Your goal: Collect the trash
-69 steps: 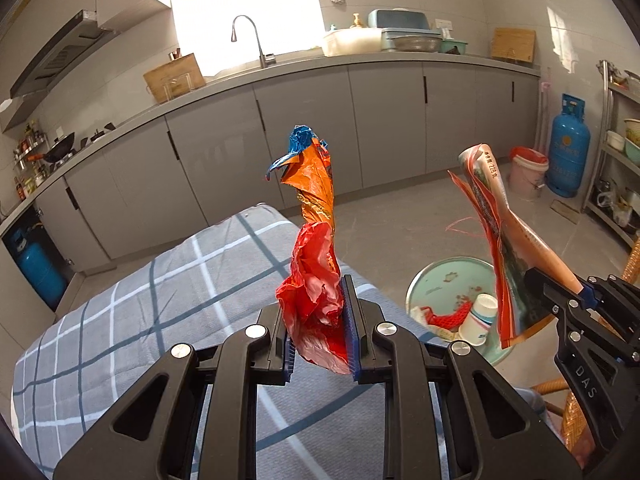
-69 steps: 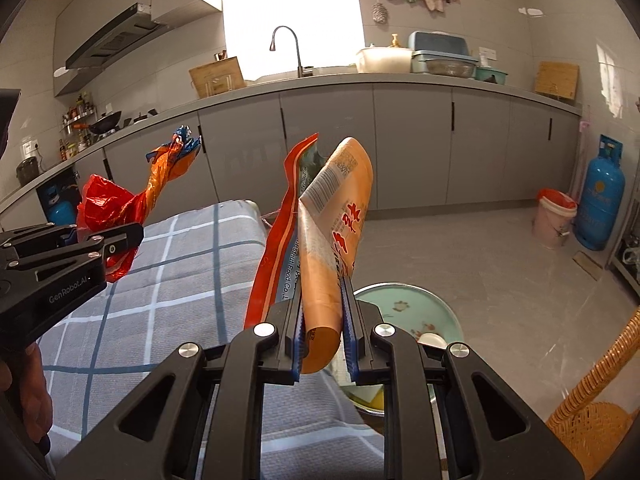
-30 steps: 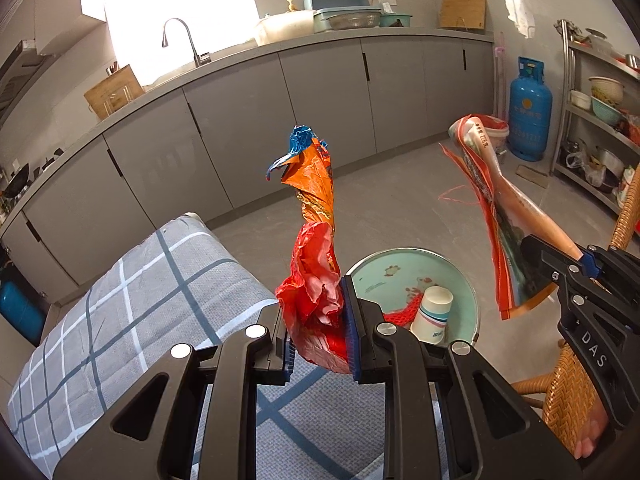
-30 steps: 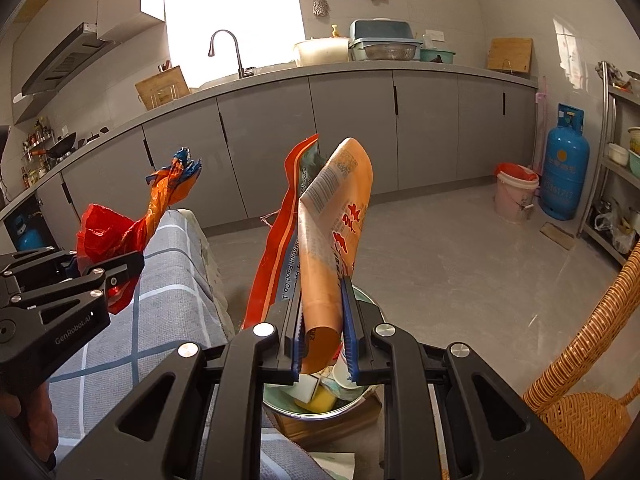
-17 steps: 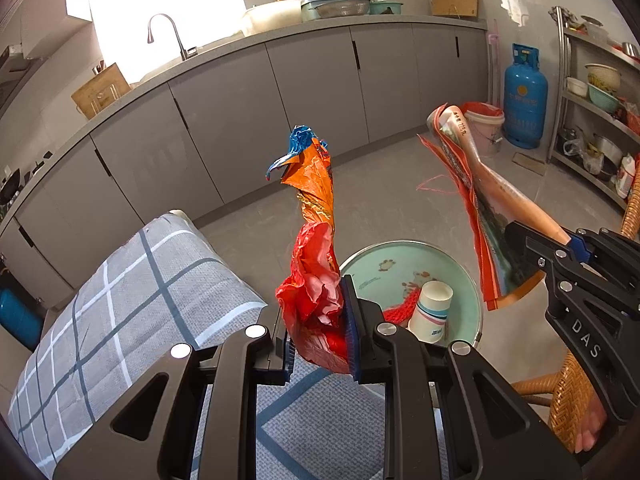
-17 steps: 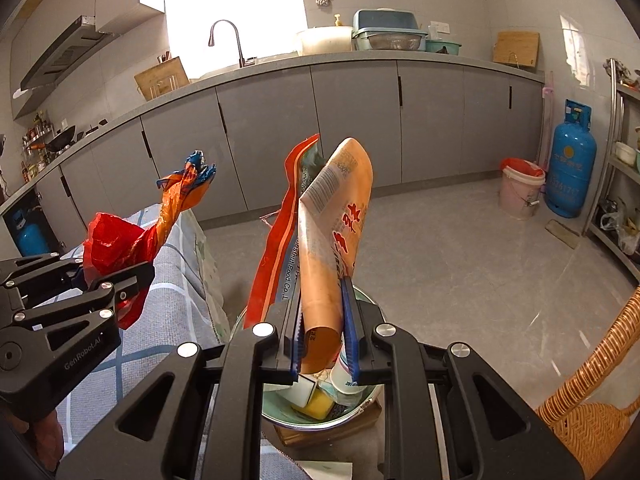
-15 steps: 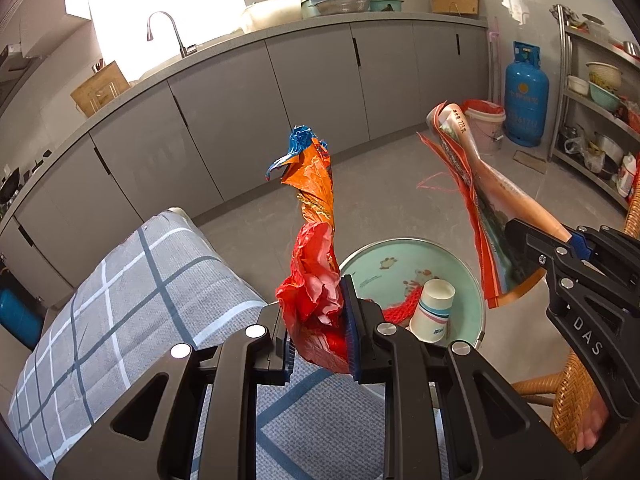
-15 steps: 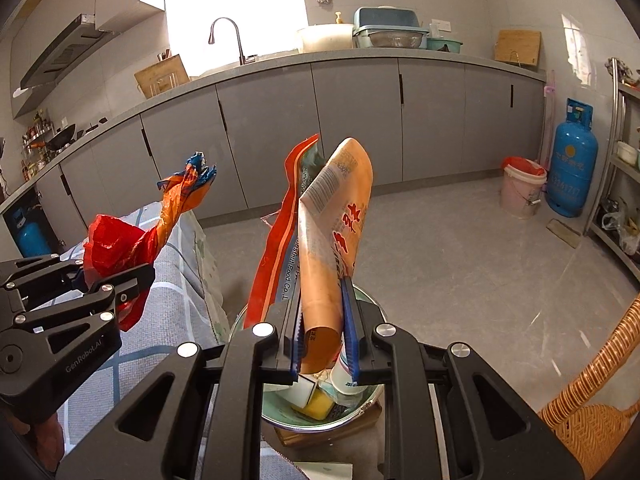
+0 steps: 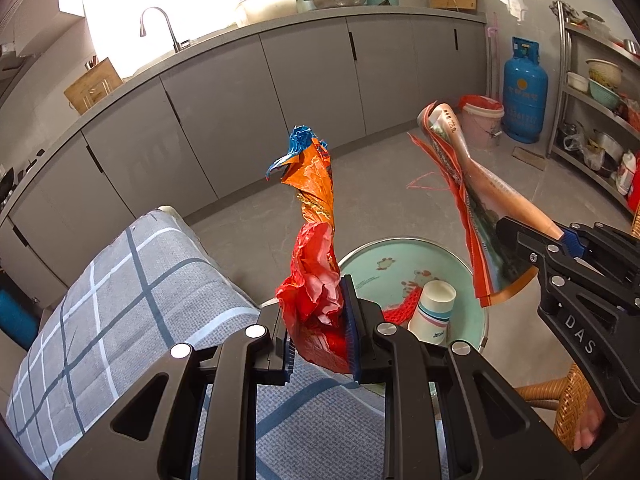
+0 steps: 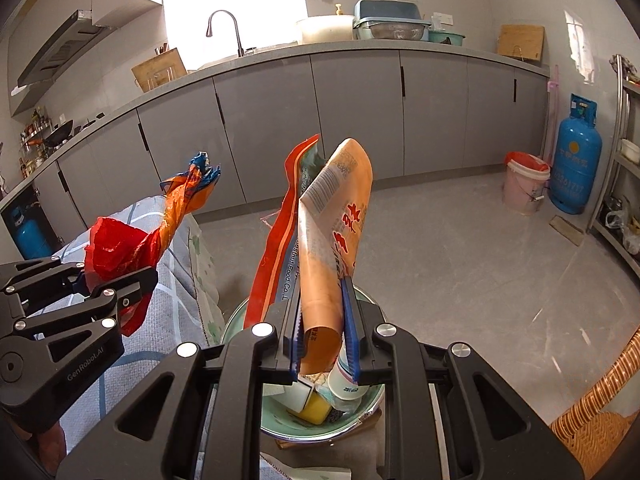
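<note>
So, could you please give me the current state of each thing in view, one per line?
Left tool: shut on the crumpled red and orange plastic wrapper, held upright.
Right tool: shut on the orange and red printed snack packets, held upright.
Pale green enamel basin: on the floor, already holding trash.
White paper cup with stripes: inside the basin, leaning.
Grey cabinet doors: closed.

Daylight is pouring through the window [image 10: 236, 4] at upper left; grey cabinets [image 10: 356, 116] are curving across the frame; a blue gas cylinder [image 10: 574, 160] is standing at right.
</note>
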The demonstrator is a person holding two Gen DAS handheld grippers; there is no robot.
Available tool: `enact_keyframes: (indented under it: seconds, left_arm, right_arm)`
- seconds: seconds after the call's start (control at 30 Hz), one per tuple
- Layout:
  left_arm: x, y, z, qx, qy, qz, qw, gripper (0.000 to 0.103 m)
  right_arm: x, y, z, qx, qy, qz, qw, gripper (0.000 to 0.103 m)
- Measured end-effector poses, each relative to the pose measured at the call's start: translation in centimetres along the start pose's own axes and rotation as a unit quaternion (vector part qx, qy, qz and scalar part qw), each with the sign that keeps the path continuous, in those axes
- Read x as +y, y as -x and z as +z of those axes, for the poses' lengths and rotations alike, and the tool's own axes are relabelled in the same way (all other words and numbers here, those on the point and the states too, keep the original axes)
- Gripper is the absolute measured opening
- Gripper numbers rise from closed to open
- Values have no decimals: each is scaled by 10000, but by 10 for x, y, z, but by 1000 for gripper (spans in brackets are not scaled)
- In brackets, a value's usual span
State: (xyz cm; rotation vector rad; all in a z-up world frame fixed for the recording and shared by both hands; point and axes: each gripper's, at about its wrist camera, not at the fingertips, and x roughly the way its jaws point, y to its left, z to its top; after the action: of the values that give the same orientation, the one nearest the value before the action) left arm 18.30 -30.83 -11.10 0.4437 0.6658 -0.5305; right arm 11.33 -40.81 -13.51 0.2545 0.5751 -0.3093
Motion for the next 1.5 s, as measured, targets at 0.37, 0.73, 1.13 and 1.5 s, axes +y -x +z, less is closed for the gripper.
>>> enact_keyframes:
  seconds: [0.37,0.73,1.13,1.5]
  left_arm:
    - [-6,-18,-1,149,-82,-53,9998,21]
    - [-5,-32,-4,268,-98,-77,9996,22]
    - [3,-14,-19,177,-58,181,9997,87]
    - [54,77,-50,-294,881,558,9941,94]
  right_arm:
    - [-4,-21,0,215,-8,-1,9998,20]
    - [-3,-32,4,206,15,-12,9998,22]
    - [-15,3,5,-281,-362,-78,9989,71]
    - [15,97,-11,-746,-411,-83,9963,84]
